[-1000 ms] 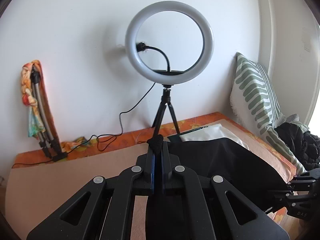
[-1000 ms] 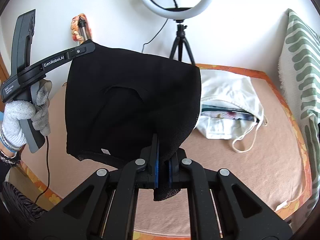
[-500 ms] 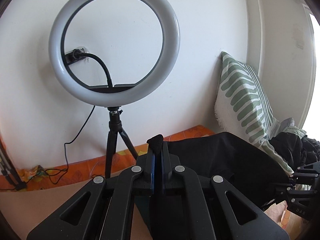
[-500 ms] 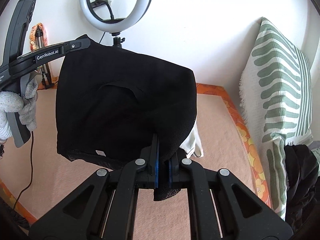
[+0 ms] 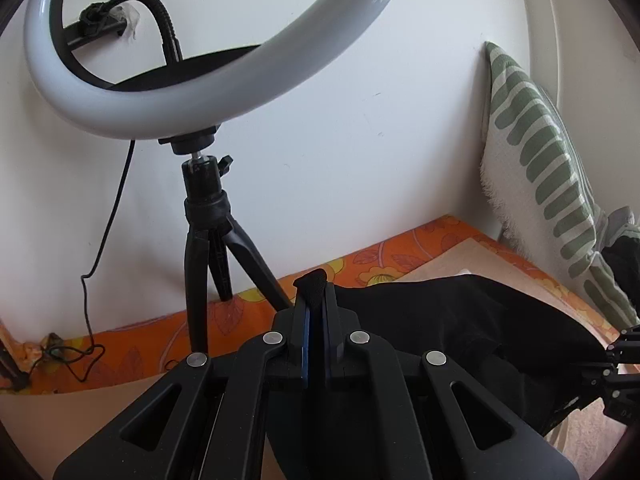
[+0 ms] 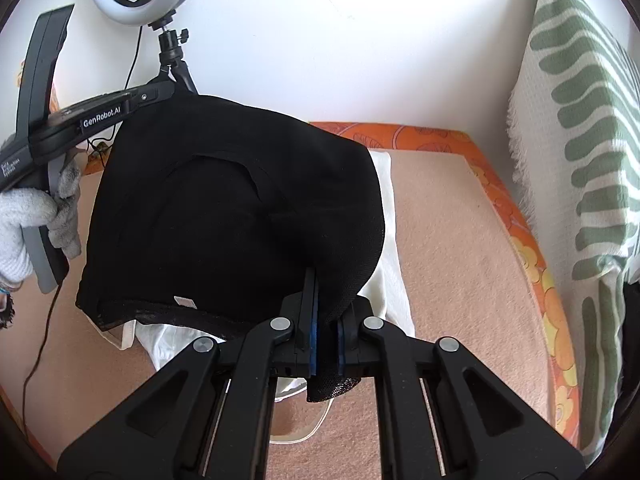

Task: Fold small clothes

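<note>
A black mesh garment [image 6: 240, 216] hangs stretched in the air between both grippers, above the peach-covered bed [image 6: 448, 248]. My left gripper [image 5: 315, 292] is shut on one top corner; a tuft of black cloth sticks out past its tips. It also shows in the right wrist view [image 6: 160, 94], held by a gloved hand. My right gripper [image 6: 326, 304] is shut on the other corner, with cloth hanging below its jaws. It shows at the right edge of the left wrist view [image 5: 616, 354]. The garment also shows there [image 5: 460, 316].
A white garment [image 6: 390, 264] lies on the bed under the black one. A ring light on a tripod [image 5: 208, 216] stands close ahead of the left gripper by the white wall. A green-striped pillow [image 6: 580, 152] leans at the right. A dark clothes pile [image 5: 624, 256] lies beyond it.
Both grippers have carried the black garment forward and to the right, toward the wall. The ring light now looms close to the left gripper. The garment now hangs over the white one.
</note>
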Available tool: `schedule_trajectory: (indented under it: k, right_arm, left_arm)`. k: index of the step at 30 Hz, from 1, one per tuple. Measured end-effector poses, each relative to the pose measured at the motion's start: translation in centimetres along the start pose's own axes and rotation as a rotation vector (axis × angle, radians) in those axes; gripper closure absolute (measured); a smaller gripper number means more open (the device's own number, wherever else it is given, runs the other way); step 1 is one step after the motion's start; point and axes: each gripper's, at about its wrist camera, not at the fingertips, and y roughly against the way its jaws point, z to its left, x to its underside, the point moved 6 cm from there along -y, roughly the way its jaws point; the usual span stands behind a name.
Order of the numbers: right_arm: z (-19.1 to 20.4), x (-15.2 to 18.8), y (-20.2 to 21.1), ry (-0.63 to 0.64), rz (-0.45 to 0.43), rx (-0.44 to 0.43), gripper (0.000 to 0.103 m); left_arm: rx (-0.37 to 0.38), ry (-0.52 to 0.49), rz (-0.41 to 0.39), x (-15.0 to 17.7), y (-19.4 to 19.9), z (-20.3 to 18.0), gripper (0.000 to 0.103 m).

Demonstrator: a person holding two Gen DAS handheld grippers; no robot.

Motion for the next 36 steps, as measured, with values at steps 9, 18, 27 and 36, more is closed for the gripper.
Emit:
schedule_trajectory:
  k: [9, 18, 27, 36]
  right_arm:
    - [-1.7, 0.9, 0.0, -0.153, 0.034, -0.004, 0.072]
    - [-1.9, 1.4, 4.5, -0.196, -0.045, 0.02, 0.065]
    - [-0.6, 1.9, 11.0, -0.205, -0.12, 0.043, 0.057]
    - [2.6, 3.7, 18.2, -0.178, -0.214, 0.091, 0.033]
  left_arm:
    - [-0.081, -0.027, 0.044, 0.1, 0.9, 1.8, 0.073]
    - [0.008, 0.009, 0.062, 0.1, 7.9, 2.2, 0.04]
    - [0.085, -0.02, 0.057, 0.8, 16.1, 0.3, 0.032]
    - [0.133, -0.044, 0.022, 2.4, 24.9, -1.6, 0.027]
